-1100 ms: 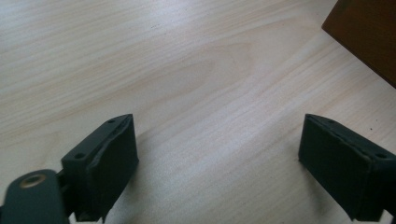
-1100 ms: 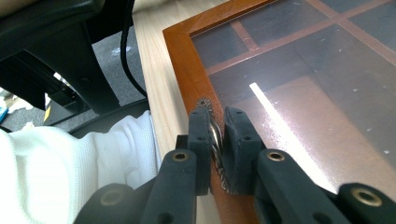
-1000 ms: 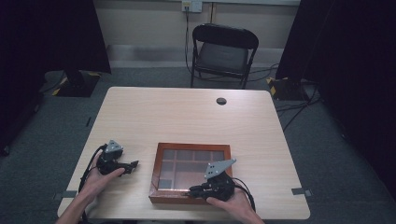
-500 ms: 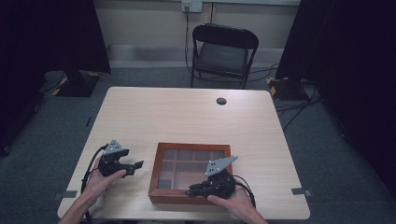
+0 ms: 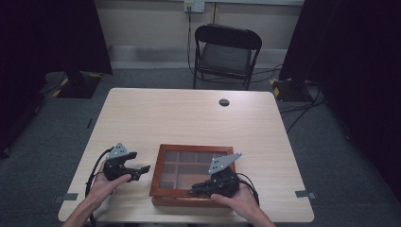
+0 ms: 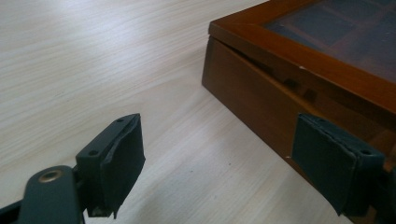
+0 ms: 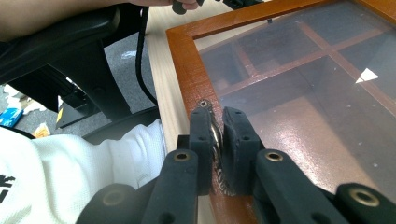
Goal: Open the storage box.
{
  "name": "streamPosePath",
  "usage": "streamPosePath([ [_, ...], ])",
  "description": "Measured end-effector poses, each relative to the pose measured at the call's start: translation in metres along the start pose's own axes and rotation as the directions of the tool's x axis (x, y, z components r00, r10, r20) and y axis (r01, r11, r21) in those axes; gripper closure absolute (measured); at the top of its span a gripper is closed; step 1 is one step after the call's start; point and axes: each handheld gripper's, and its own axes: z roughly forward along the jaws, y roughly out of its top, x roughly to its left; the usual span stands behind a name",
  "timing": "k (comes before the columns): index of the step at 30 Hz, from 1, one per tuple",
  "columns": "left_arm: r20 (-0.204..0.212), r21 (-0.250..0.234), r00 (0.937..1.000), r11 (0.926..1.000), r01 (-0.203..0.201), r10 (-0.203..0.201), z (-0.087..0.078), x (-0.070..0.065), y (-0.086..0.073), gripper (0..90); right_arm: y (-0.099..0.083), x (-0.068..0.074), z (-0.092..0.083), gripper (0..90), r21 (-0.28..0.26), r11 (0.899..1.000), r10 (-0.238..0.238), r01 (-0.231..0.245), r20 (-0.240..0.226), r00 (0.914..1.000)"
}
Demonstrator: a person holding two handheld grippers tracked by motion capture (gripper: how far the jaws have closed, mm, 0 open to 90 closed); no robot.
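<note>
On the near edge of the pale wood-grain table (image 5: 189, 113) sits a shallow reddish-brown wooden box with a glass-paned lid (image 5: 194, 150), its divided compartments visible through the pane and apparently empty. The right gripper (image 5: 197, 190) lies over the box's near edge, and the right gripper view shows its two black jaws pressed together on a small metal pull (image 7: 215, 140) fixed to the lid frame's near rail, so that gripper is clamped on the pull. The left gripper (image 5: 143, 169) hovers just left of the box, above the table, with its jaws spread wide and nothing between them; in the left gripper view one padded jaw stands over bare tabletop while the other is close against the box's side wall, though whether it touches the wood I cannot tell.

As a judgement, the work in hand looks like opening the box. The grip on the pull is made. In the left gripper view a narrow dark gap shows between the lid and the base at the near corner, which suggests the lid is barely lifted or just loose. Left to do: swing the lid up and back on its far edge, probably with the left gripper steadying the base. A black folding chair (image 5: 226, 52) stands beyond the table's far side.
</note>
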Motion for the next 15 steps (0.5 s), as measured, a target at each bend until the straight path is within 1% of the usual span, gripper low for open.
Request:
streamPosePath([
  [4, 0.019, -0.003, 0.9997, 0.9998, -0.018, 0.018, 0.000, -0.004, 0.001, 16.6, 0.003, -0.001, -0.001, 83.0, 0.008, 1.000, 0.004, -0.004, -0.005, 1.0000],
  [5, 0.028, -0.013, 0.9995, 0.9998, -0.013, 0.014, 0.000, -0.005, 0.001, 16.6, 0.004, 0.000, -0.002, 83.0, 0.014, 1.000, 0.003, -0.003, -0.001, 1.0000],
  [8, 0.035, -0.011, 0.9991, 0.9997, -0.023, 0.023, 0.000, -0.005, 0.002, 16.4, 0.006, 0.000, -0.003, 83.0, 0.007, 1.000, 0.004, -0.004, -0.003, 1.0000],
  [10, 0.049, -0.020, 0.9984, 0.9994, -0.029, 0.030, 0.000, -0.006, 0.002, 16.3, 0.009, -0.001, -0.006, 83.0, 0.003, 1.000, 0.008, -0.008, -0.007, 0.9999],
  [12, 0.053, -0.024, 0.9983, 0.9994, -0.026, 0.027, 0.000, -0.007, 0.002, 16.3, 0.010, 0.000, -0.006, 83.0, 0.007, 1.000, 0.005, -0.005, -0.005, 1.0000],
  [14, 0.057, -0.025, 0.9978, 0.9992, -0.031, 0.033, -0.001, -0.008, 0.003, 16.3, 0.013, 0.000, -0.007, 83.0, 0.012, 1.000, 0.001, -0.001, -0.003, 1.0000],
  [15, 0.072, -0.030, 0.9973, 0.9995, -0.012, 0.014, -0.001, -0.010, 0.003, 16.2, 0.015, 0.000, -0.009, 82.9, 0.013, 1.000, 0.002, -0.002, -0.003, 1.0000],
])
